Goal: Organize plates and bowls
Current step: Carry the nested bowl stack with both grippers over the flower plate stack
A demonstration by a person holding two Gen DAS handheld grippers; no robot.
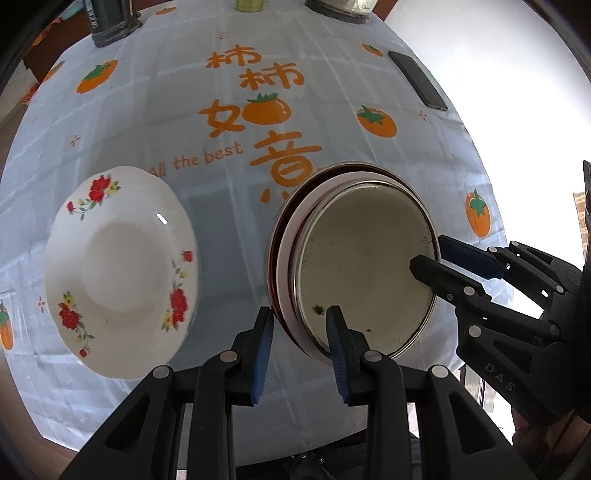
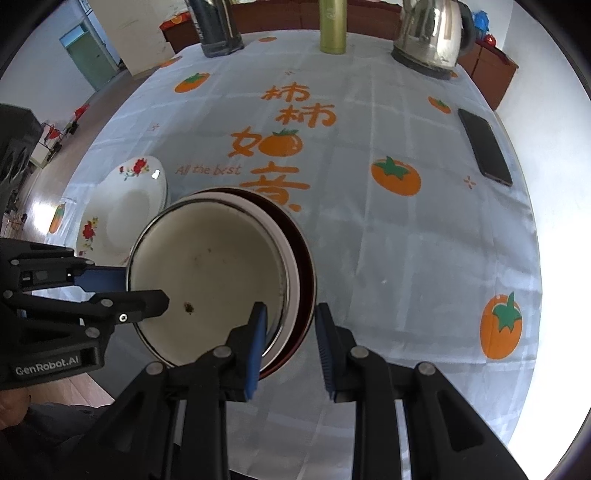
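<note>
jaws of both grippers parted, each astride an opposite rim of the stacked bowls [image 1: 362, 258]

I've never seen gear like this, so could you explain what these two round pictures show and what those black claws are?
The claws are hand-held two-finger grippers, one per hand, each with a wide-angle camera looking along its fingers. One picture comes from the left gripper, the other from the right gripper. Both straddle the rim of a stack of bowls; whether they squeeze it is unclear. On the persimmon tablecloth are also a flowered plate, a phone and a kettle.
</note>
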